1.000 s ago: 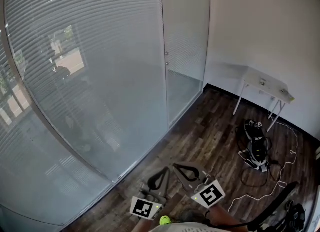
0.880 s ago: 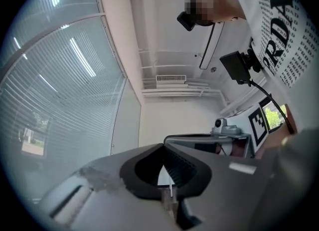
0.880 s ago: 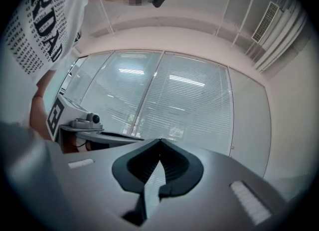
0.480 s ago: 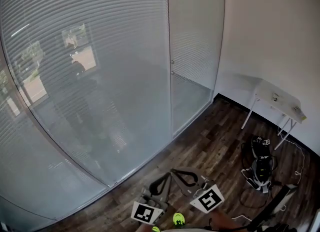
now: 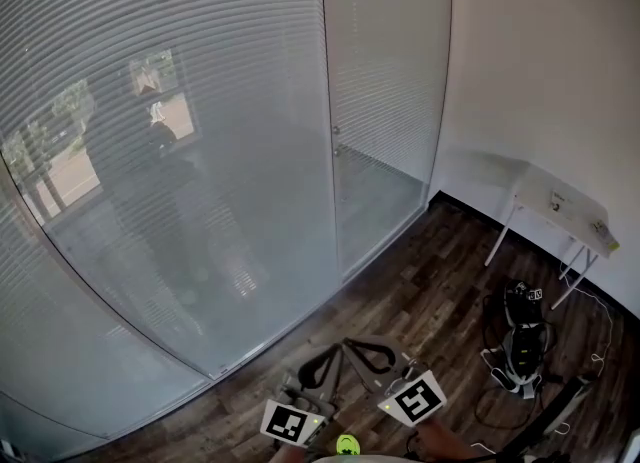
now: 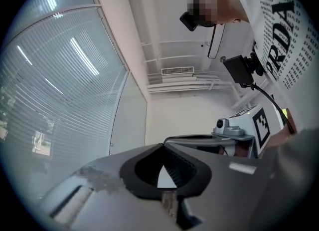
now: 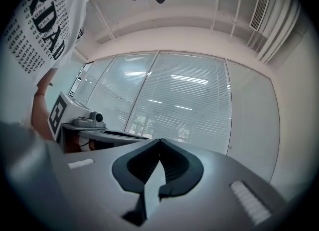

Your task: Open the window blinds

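Note:
The closed slatted window blinds [image 5: 180,101] hang behind a long glass wall at the left and middle of the head view. They also show in the left gripper view [image 6: 60,85] and the right gripper view [image 7: 189,100]. My left gripper [image 5: 337,349] and right gripper [image 5: 348,342] are held side by side low in the head view, a good way short of the glass. Both point toward the wall. The left gripper's [image 6: 162,145] jaws meet at the tips with nothing between them. The right gripper [image 7: 160,140] is shut and empty too.
A narrower glass panel with a small knob [image 5: 335,131] adjoins the blinds. A white folding table [image 5: 560,206] stands by the white wall at right. Bags and white cables [image 5: 520,341] lie on the dark wood floor [image 5: 420,291] at lower right.
The glass wall has come closer and the table and bags have slid toward the right edge. Both grippers stay together at the bottom of the view, still shut.

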Tool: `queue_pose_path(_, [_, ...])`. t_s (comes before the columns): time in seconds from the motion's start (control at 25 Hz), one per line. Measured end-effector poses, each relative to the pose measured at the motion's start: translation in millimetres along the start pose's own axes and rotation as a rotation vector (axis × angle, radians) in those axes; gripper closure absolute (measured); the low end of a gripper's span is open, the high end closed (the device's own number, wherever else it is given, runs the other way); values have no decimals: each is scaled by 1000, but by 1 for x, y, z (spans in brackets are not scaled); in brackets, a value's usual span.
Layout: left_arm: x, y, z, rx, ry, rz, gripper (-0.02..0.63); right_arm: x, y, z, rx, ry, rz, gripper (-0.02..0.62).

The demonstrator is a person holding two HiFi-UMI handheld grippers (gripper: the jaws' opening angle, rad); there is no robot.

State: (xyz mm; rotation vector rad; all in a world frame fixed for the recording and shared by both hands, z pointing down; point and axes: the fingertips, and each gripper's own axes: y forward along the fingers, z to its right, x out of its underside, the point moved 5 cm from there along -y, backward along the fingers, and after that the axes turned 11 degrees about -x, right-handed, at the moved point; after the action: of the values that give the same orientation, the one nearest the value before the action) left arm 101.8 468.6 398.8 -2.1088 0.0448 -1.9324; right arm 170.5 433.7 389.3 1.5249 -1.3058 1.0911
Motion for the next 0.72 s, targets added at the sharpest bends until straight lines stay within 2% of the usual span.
queue_pose_path(0.44, [2, 35, -18, -29, 22, 23, 615, 3, 16, 37, -11, -17, 24, 588])
queue_pose_path(0.72, [18, 57, -43, -8, 59, -10, 615, 15, 36, 60, 9, -5, 24, 588])
